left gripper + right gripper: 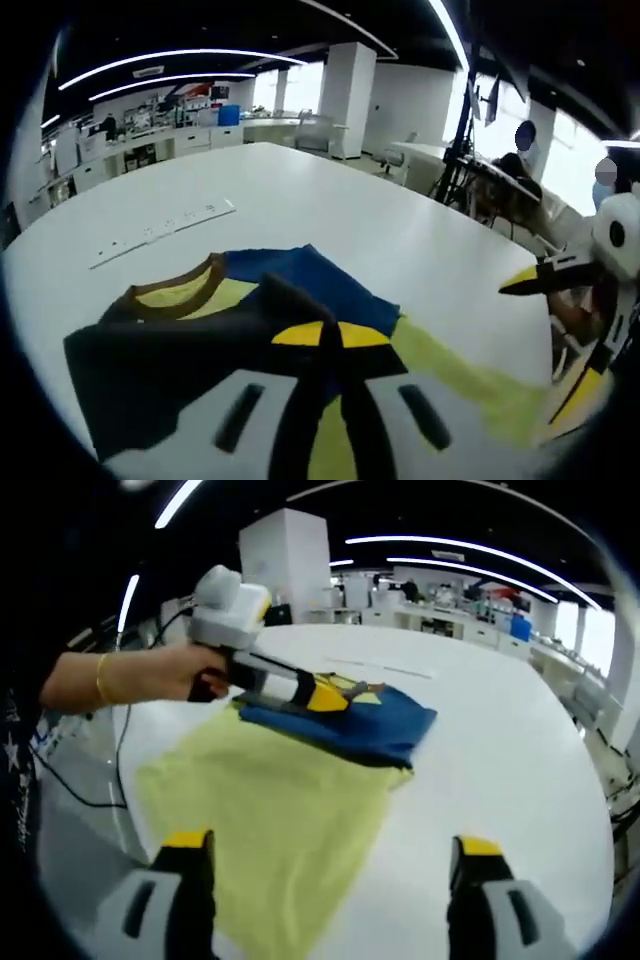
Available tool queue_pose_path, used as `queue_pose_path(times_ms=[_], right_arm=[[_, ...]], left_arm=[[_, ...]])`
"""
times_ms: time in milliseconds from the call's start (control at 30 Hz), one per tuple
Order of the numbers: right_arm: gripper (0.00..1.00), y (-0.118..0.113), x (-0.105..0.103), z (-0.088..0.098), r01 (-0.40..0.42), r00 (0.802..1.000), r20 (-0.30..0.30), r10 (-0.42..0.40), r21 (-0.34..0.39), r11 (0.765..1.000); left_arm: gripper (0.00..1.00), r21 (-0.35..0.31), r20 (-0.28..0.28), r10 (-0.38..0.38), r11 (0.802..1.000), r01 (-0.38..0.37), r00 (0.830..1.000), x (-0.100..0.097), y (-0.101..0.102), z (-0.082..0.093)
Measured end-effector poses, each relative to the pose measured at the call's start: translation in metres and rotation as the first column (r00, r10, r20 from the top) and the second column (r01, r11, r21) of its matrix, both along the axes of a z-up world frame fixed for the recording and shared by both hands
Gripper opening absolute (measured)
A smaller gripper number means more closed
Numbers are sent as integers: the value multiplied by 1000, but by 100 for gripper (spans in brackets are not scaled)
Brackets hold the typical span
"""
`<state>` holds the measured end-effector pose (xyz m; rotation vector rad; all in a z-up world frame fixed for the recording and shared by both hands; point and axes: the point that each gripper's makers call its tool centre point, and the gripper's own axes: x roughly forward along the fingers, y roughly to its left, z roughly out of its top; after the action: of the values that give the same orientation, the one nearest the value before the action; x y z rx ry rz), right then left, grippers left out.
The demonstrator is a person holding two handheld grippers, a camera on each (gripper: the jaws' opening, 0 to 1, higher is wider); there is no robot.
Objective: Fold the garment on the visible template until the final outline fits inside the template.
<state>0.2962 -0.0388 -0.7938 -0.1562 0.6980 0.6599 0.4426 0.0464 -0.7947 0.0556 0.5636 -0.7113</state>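
Your left gripper (327, 345) is closed on the shirt (240, 340): in the left gripper view its two yellow-tipped jaws meet with a fold of dark cloth pinched up between them, just below the blue panel (300, 275). The shirt lies on the white table (300, 200), with its brown-edged collar (175, 285) toward the far left, black cloth on the left, blue in the middle and pale yellow running off to the right. A white strip (160, 232) lies on the table beyond the collar, apart from the shirt. Your right gripper (545, 278) comes in at the right edge of that view, its yellow tip above the table just past the yellow cloth. In the right gripper view your right gripper (330, 855) stands wide, jaws well apart and holding nothing, one over the yellow cloth (270, 800) and the other over bare table (500, 740). Farther off, your hand (170, 675) holds the left gripper (325, 698), whose tip is down on the blue part of the shirt (370, 725). The yellow part spreads flat from the blue toward the camera.
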Motion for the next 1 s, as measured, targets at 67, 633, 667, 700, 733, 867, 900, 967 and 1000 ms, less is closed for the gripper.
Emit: queue_pose_path(times_ms=[67, 633, 667, 700, 733, 867, 900, 967, 1000], right_arm=[[99, -1, 1, 0, 4, 1000, 2, -4, 2, 1000], [99, -6, 8, 6, 36, 999, 13, -37, 36, 999], [98, -7, 9, 6, 36, 999, 13, -37, 37, 999], [98, -7, 10, 5, 37, 999, 14, -38, 36, 999], [98, -8, 11, 5, 38, 999, 15, -38, 33, 999], [98, -11, 14, 5, 47, 999, 16, -47, 34, 998], [98, -11, 15, 5, 50, 999, 17, -50, 35, 998], [98, -13, 17, 5, 53, 998, 19, -53, 35, 998], [98, -13, 18, 5, 54, 998, 19, -54, 35, 998]], left_arm=[[0, 0, -10, 11, 1000, -11, 1000, 1, 1, -4], [1, -65, -57, 61, 996, -65, 997, 18, -6, -8], [1, -68, -61, 63, 995, -67, 996, 18, -6, -10], [2, -78, -64, 63, 995, -68, 996, 18, -8, -11], [3, -101, -71, 58, 993, -65, 996, 18, -12, -13], [13, -107, -80, 33, 993, -42, 996, 15, -18, -18], [16, -104, -72, 24, 994, -31, 997, 14, -19, -19], [21, -108, -60, 11, 994, -18, 998, 14, -21, -17], [25, -111, -56, 9, 994, -15, 998, 13, -22, -16]])
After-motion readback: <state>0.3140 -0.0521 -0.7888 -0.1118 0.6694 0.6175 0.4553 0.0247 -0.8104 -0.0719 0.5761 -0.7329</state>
